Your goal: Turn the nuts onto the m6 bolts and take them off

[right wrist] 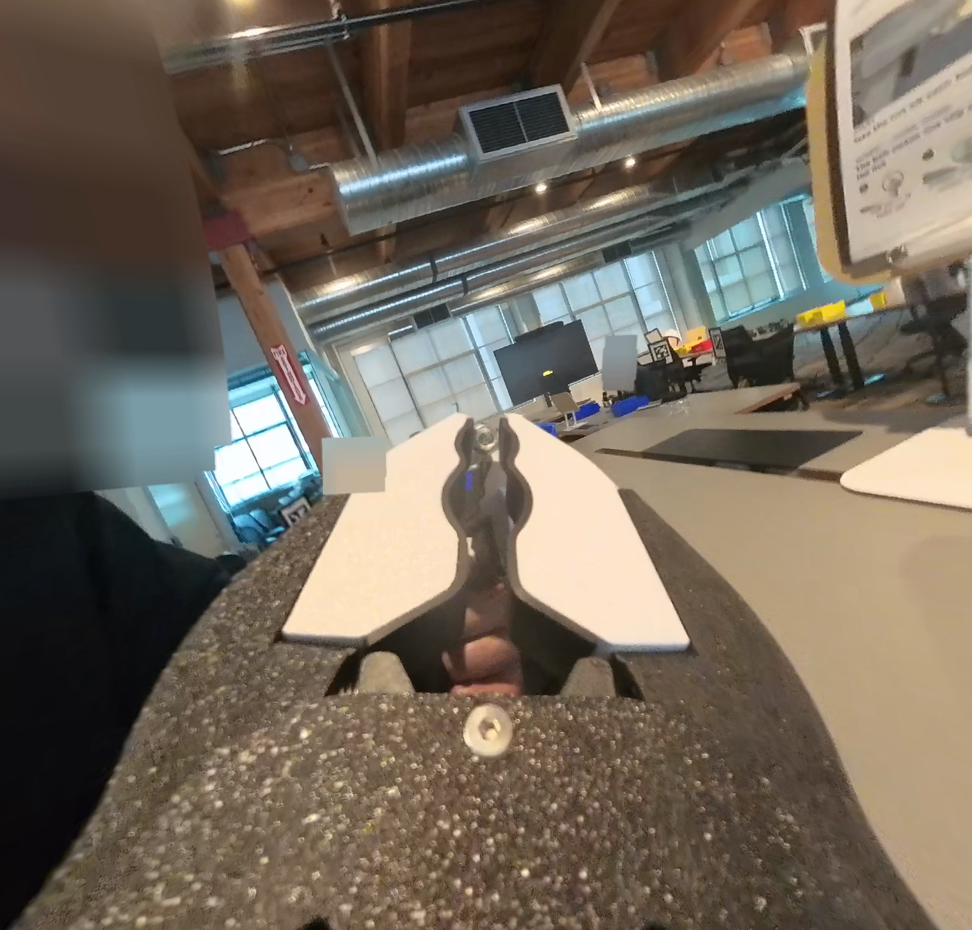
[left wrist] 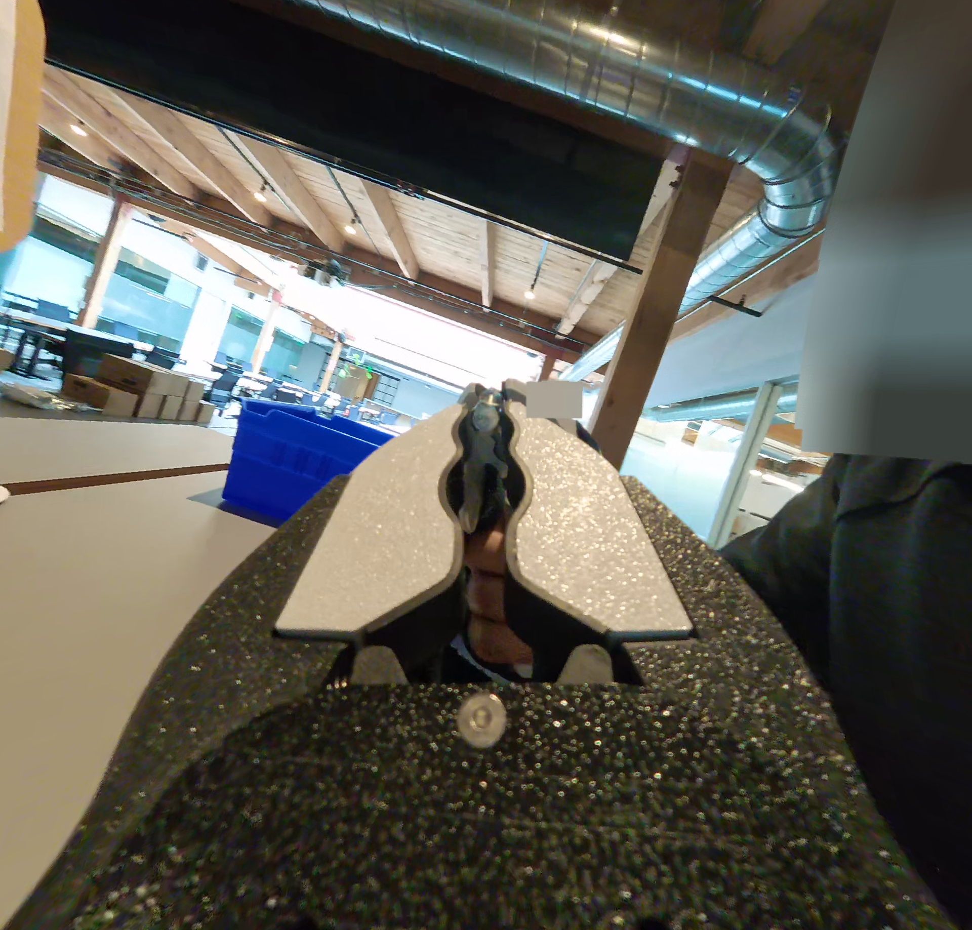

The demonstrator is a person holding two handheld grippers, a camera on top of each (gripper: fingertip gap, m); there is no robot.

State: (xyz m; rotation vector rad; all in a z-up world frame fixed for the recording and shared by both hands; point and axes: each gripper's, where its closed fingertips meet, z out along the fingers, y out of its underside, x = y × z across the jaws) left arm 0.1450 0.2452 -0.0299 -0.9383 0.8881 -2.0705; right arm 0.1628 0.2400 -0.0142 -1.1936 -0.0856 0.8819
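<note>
Timber beams and silver ducting span the ceiling above a grey tabletop [left wrist: 79, 563], where a blue bin [left wrist: 294, 457] sits toward its far edge. Raised above the tabletop, the left gripper [left wrist: 486, 405] is clamped on a bolt [left wrist: 481, 420] at its fingertips. Likewise raised, the right gripper [right wrist: 484, 428] pinches a nut [right wrist: 483, 437] between its tips.

A blue bin [left wrist: 294, 457] sits on the grey table [left wrist: 94, 563]; a black mat [right wrist: 752, 444], perhaps, lies flat.
</note>
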